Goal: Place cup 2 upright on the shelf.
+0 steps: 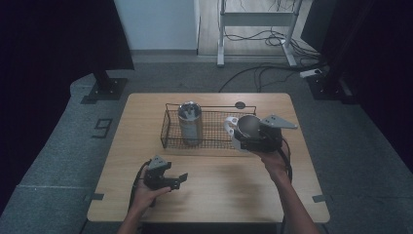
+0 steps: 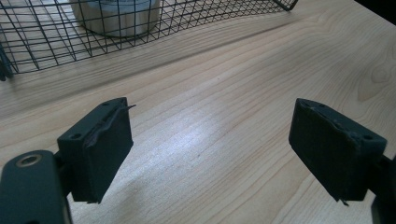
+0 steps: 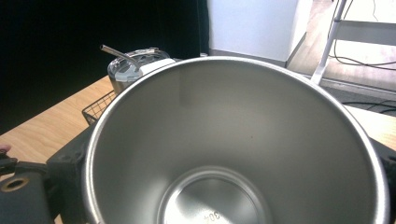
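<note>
- The wooden table bears a wire basket across its far half; a lidded steel tumbler stands upright at the basket's left end.
- The right hand reaches forward from the near right; the right gripper pinches a white-handled steel mug, tilted over the basket's right end, between its jaws.
- The left hand rests at the near left; the left gripper, pointing right above bare wood, has its jaws spread and empty.
</note>
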Available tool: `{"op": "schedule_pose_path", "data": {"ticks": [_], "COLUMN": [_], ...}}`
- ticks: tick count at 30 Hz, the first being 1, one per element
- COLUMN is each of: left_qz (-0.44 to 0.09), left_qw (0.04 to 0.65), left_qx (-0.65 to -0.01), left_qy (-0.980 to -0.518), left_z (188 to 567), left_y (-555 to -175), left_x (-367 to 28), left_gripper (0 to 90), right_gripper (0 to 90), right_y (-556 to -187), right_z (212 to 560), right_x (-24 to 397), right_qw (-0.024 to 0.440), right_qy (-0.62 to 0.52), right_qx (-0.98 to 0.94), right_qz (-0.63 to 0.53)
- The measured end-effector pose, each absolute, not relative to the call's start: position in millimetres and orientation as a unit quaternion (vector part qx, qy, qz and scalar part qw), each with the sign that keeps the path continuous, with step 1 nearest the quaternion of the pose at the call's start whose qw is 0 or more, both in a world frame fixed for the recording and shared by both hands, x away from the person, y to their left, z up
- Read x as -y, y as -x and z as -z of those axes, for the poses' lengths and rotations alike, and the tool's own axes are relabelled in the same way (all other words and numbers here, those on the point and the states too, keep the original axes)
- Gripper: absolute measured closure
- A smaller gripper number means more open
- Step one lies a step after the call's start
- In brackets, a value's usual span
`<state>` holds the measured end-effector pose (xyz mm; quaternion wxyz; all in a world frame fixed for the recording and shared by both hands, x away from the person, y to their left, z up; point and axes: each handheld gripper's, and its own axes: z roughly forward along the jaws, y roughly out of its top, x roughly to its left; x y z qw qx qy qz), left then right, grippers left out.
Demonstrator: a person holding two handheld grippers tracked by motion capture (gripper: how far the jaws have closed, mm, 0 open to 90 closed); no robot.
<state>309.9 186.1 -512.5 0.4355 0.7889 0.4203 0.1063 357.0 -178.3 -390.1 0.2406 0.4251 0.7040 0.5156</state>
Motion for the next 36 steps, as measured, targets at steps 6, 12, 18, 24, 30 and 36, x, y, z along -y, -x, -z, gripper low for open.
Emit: {"op": "schedule_pose_path", "data": {"ticks": [6,12,18,24,30,36], "left_qz": [-0.105,-0.106,-0.106,-0.107,-0.108,-0.108], "left_qw": [0.433,0.434,0.433,0.435,0.432,0.432], "left_qx": [-0.419,-0.419,-0.42,-0.42,-0.42,-0.421], "left_qy": [-0.791,-0.79,-0.791,-0.789,-0.791,-0.79], "left_z": [513.0,512.5,512.8,511.9,512.3,512.1], "left_y": [-310.2,-309.9,-310.2,-309.9,-310.1,-310.3], "left_x": [-185.7,-186.1,-186.3,-187.2,-187.5,-188.4], "left_gripper": [13.5,13.8,13.8,13.9,13.9,13.9], "right_gripper": [6.4,6.4,6.4,6.4,6.4,6.4], "right_y": [-361.4,-365.6,-370.9,-377.5,-385.7,-393.1], "right_z": [385.7,382.5,380.7,380.6,382.4,383.9], "right_x": [178.0,178.1,177.9,177.7,178.9,179.7], "right_qw": [0.245,0.248,0.249,0.247,0.249,0.25], "right_qy": [-0.424,-0.425,-0.425,-0.428,-0.433,-0.435], "right_qx": [-0.703,-0.703,-0.703,-0.704,-0.704,-0.702], "right_qz": [-0.515,-0.513,-0.512,-0.51,-0.505,-0.505]}}
